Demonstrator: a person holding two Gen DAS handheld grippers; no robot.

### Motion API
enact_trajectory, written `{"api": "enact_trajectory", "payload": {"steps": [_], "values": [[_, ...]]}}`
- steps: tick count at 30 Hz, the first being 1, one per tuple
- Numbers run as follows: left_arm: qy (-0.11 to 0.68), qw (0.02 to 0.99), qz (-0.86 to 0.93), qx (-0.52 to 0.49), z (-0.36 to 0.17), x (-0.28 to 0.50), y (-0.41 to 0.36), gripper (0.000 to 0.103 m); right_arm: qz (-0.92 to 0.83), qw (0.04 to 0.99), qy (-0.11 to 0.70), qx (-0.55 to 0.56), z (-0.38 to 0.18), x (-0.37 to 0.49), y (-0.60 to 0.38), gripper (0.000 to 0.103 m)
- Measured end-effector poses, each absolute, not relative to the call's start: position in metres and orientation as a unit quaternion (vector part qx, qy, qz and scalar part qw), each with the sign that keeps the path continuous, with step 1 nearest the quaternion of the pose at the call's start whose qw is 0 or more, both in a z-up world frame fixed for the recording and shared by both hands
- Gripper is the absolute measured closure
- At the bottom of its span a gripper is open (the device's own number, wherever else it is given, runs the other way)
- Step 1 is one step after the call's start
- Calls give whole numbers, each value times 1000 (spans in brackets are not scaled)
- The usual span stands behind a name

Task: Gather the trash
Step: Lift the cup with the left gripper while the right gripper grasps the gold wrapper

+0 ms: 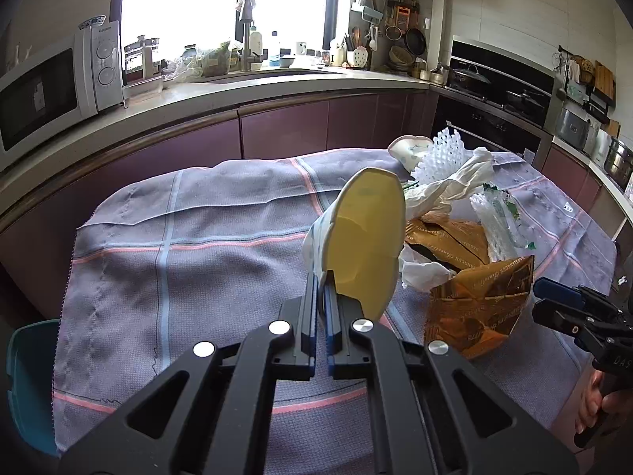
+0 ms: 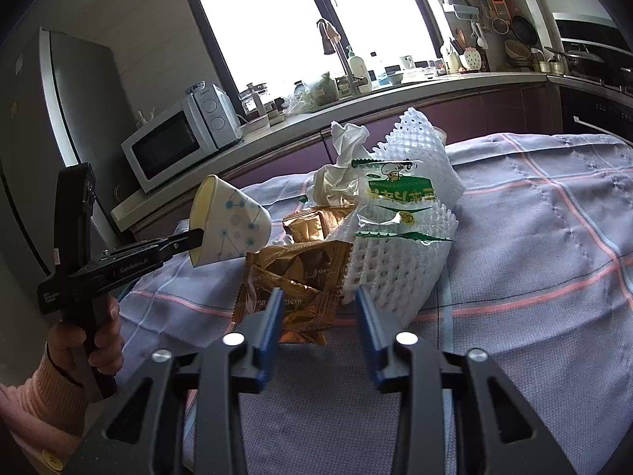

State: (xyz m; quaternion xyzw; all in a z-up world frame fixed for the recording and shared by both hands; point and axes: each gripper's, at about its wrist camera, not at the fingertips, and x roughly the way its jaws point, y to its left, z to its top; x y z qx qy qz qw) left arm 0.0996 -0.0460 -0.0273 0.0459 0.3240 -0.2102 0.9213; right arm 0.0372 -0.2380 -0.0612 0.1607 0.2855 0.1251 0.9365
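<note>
A: Where is the white paper cup with blue dots and yellow inside (image 1: 366, 245) sitting?

B: The left gripper (image 1: 321, 277) is clamping its jaws on the rim, holding it above the checked-cloth desk (image 1: 198, 229).

A: And the right gripper (image 2: 318, 316)?

B: Its jaws are standing apart, empty, just before the crumpled gold foil wrapper (image 2: 296, 281).

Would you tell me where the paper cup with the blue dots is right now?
The paper cup is pinched by its rim in the left gripper, lifted above the checked cloth, just left of the gold wrappers.

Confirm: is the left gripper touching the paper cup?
Touching. In the left wrist view the left gripper is shut on the paper cup, pinching its rim; the right wrist view shows the same.
</note>
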Motion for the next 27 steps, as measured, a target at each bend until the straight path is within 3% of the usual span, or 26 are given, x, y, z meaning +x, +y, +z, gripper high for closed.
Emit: {"api": "enact_trajectory", "payload": {"steps": [7,9,10,12,16,27], "values": [[321,922,-212,44,-26,96,-42,99,141,927,302,172,-67,51,-233,55],[320,922,-213,45,-27,95,-42,99,153,924,303,174,-67,53,-230,70],[321,922,-215,44,-28,94,-42,99,159,922,306,177,-68,55,-229,82],[319,922,-214,46,-28,92,-42,99,166,921,304,181,-69,55,-227,84],[316,923,-214,45,-27,88,-37,99,178,922,298,170,-64,50,-222,101],[295,937,-182,41,-12,66,4,99,219,927,268,146,-37,43,-201,102]]}}
